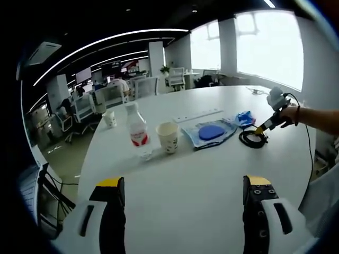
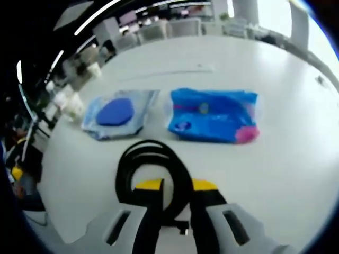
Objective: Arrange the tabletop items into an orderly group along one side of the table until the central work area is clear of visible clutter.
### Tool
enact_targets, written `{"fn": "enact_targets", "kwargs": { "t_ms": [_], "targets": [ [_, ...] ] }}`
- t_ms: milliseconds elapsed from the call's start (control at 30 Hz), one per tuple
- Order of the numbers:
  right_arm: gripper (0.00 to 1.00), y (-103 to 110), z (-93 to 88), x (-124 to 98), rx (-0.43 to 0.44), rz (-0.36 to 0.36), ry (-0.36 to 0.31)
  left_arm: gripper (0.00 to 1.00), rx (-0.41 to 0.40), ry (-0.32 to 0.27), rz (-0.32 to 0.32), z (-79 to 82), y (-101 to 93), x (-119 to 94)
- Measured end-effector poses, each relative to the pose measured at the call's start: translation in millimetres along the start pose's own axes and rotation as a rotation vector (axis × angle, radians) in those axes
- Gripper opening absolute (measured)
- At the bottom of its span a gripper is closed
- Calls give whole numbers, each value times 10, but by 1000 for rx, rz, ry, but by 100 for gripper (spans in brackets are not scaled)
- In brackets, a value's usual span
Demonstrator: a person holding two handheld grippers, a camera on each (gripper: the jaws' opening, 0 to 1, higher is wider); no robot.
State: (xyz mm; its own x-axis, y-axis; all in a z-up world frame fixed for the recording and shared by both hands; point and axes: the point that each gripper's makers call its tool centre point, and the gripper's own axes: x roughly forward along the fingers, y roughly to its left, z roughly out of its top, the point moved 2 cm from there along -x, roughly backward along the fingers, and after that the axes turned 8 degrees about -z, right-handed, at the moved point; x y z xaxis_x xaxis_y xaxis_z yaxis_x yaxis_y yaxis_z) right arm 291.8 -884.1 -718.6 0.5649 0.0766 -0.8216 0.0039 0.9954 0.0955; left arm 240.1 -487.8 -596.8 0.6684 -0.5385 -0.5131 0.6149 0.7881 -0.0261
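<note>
I see a broad white tabletop with a rounded edge. In the left gripper view, a row of things lies across it: a clear bottle with a red label stands upright at about 11 o'clock from centre, a paper cup just beside it, and a second cup farther back near the edge. At 1 o'clock lies a flat pale-blue wipes pack, then a bright blue packet and a black coiled cable at 2 o'clock. A long white strip lies behind them.
</note>
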Motion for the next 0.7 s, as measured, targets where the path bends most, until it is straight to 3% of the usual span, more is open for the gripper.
{"fn": "enact_targets", "kwargs": {
  "t_ms": [133, 300, 700],
  "targets": [
    [35, 56, 32, -5, -5, 11, -25, 92, -5, -1, -1, -5, 0, -6],
    [47, 92, 63, -34, -14, 19, -52, 93, -14, 0, -4, -17, -4, -14],
    [97, 213, 90, -188, -66, 59, -119, 97, -34, -2, -26, -24, -45, 1]
  ]
}}
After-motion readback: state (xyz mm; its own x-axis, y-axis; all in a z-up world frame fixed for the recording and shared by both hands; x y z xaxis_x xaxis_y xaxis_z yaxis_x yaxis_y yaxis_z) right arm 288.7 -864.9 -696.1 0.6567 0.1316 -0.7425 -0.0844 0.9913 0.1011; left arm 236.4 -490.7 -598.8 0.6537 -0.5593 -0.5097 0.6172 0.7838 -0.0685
